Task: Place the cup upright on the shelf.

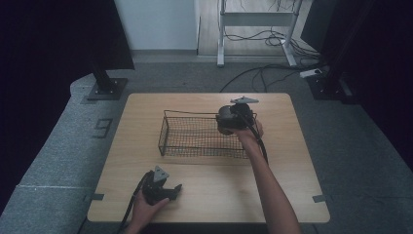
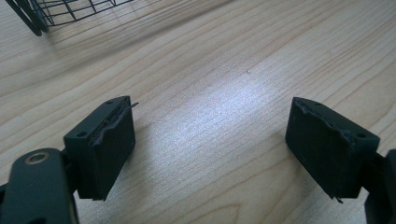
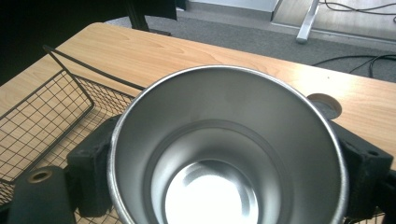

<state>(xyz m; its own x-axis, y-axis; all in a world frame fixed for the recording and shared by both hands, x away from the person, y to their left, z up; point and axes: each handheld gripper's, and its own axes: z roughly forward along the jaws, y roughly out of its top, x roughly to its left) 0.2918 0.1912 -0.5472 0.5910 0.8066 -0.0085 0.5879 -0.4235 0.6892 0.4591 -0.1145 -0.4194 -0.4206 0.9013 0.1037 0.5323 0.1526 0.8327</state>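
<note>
Right now the right gripper (image 1: 229,118) has its two black jaws clamped on the sides of a shiny stainless-steel cup (image 3: 227,154), holding it above the right end of the black wire mesh basket (image 1: 195,139) that sits in the middle of the pale wooden table (image 1: 292,161). From the right gripper view the cup's open mouth faces the camera, so its long axis runs along the gripper's line of sight, and the basket's floor lies below and to the left of it. In the high view the cup seems to hang over the basket's right rim rather than squarely over its middle, though I cannot tell how high it is. I'd judge the coming move to be a lowering into the basket, shifted a little leftward. The left gripper (image 1: 163,187) rests near the table's front edge, well apart from the basket, jaws spread wide with nothing between them.
</note>
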